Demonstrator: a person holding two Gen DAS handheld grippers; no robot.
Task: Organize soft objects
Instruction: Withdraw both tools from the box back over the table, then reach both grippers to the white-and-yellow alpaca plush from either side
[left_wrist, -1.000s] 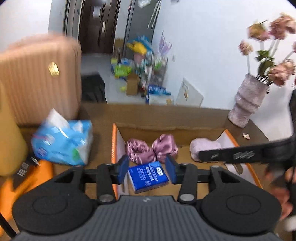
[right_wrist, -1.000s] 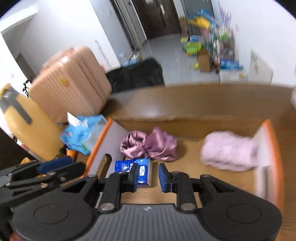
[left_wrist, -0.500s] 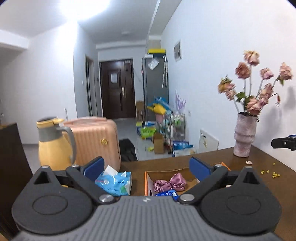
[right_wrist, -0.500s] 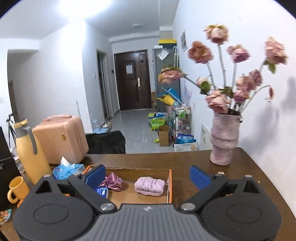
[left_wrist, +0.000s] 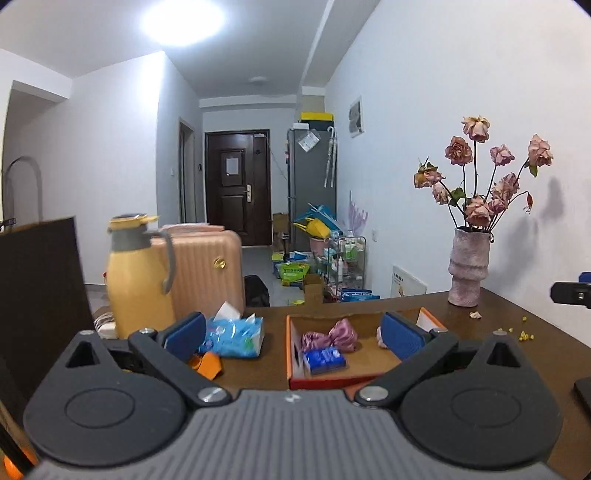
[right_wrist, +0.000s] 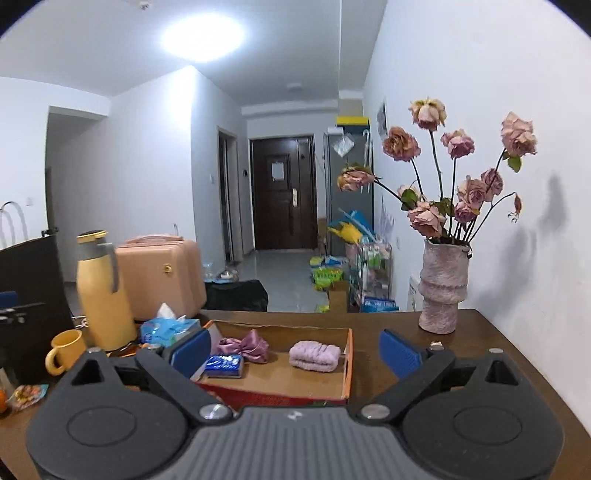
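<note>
An orange-rimmed cardboard box (left_wrist: 291, 354) (right_wrist: 349, 365) lies on the brown table. In it are a pink satin bow (left_wrist: 341, 334) (right_wrist: 249, 345), a blue tissue pack (left_wrist: 324, 361) (right_wrist: 223, 365) and a lilac fluffy roll (right_wrist: 314, 355), which the left wrist view mostly hides behind a finger. My left gripper (left_wrist: 293, 330) is open and empty, held back from the box. My right gripper (right_wrist: 295, 349) is open and empty, also back from the box.
A blue tissue packet (left_wrist: 234, 334) (right_wrist: 168, 328) lies left of the box. A yellow jug (left_wrist: 138, 273) (right_wrist: 103, 291), a yellow mug (right_wrist: 64, 350) and a flower vase (left_wrist: 467, 267) (right_wrist: 443, 286) stand on the table. A pink suitcase (left_wrist: 207, 273) stands behind.
Both grippers have pulled back and up from the box and opened wide. The blue tissue pack that the left gripper was around now lies in the box.
</note>
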